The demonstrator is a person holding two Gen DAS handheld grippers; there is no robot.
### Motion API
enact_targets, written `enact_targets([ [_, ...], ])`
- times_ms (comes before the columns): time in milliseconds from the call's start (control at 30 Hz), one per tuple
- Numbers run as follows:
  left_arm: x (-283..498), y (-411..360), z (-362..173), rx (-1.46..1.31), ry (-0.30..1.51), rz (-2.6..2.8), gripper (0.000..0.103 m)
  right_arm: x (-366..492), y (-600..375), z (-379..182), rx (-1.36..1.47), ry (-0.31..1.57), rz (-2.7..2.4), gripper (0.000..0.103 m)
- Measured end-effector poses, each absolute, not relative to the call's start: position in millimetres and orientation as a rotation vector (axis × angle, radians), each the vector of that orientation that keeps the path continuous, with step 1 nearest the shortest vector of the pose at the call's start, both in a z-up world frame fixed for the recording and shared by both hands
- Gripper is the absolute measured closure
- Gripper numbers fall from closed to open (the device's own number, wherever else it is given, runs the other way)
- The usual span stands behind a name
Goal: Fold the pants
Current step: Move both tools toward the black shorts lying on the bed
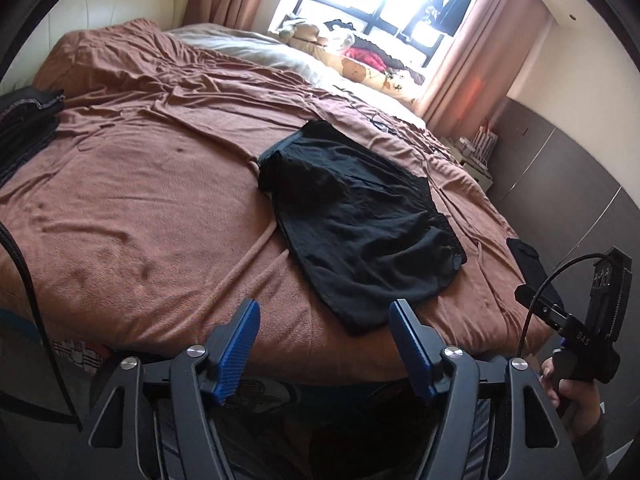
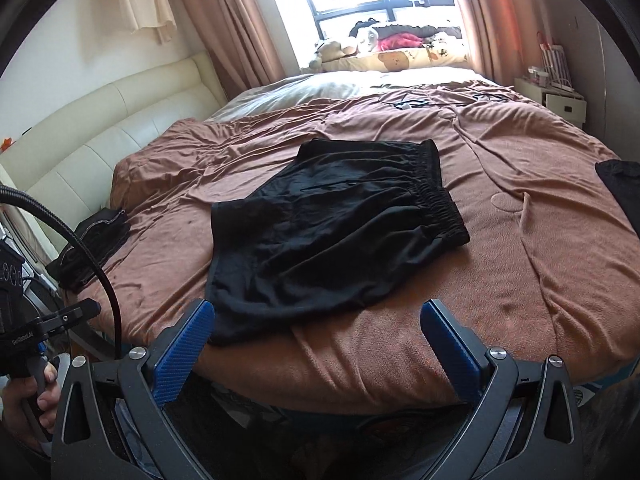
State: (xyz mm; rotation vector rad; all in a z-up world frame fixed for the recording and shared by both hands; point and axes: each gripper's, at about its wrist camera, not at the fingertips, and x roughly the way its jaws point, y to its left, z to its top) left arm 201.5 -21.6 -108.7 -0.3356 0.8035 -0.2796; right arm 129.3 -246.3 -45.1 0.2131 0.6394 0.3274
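Black shorts (image 1: pixel 356 216) lie on the brown bedspread near the bed's front edge, folded in half, elastic waistband to the right. They also show in the right wrist view (image 2: pixel 332 236). My left gripper (image 1: pixel 324 312) is open and empty, hovering just in front of the shorts' near hem. My right gripper (image 2: pixel 316 316) is open and empty, its left finger (image 2: pixel 188 344) close to the shorts' near left corner. Neither gripper touches the cloth.
A stack of folded dark clothes (image 2: pixel 96 244) sits at the bed's left edge, also in the left wrist view (image 1: pixel 28 120). Another dark garment (image 2: pixel 620 188) lies at the right edge. Pillows and soft toys (image 2: pixel 400 48) are by the window. A white nightstand (image 2: pixel 560 96) stands at the right.
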Motion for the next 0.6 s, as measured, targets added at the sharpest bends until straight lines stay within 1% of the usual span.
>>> enact_targets([
  [133,218,-29,-121,-0.358,0.845,-0.296,0.036,142,-253,-51,0.238,0.657,0.326,0.001],
  [200,227,-33,-127,-0.37,0.866,-0.305,0.036,148,-256,-55,0.244,0.662,0.325,0.008],
  [267,235,-36,-133,-0.38,0.888,-0.314,0.036,155,-258,-60,0.255,0.682,0.326,0.009],
  [600,273,-54,-165,-0.431,0.995,-0.361,0.036,185,-263,-80,0.302,0.749,0.339,0.01],
])
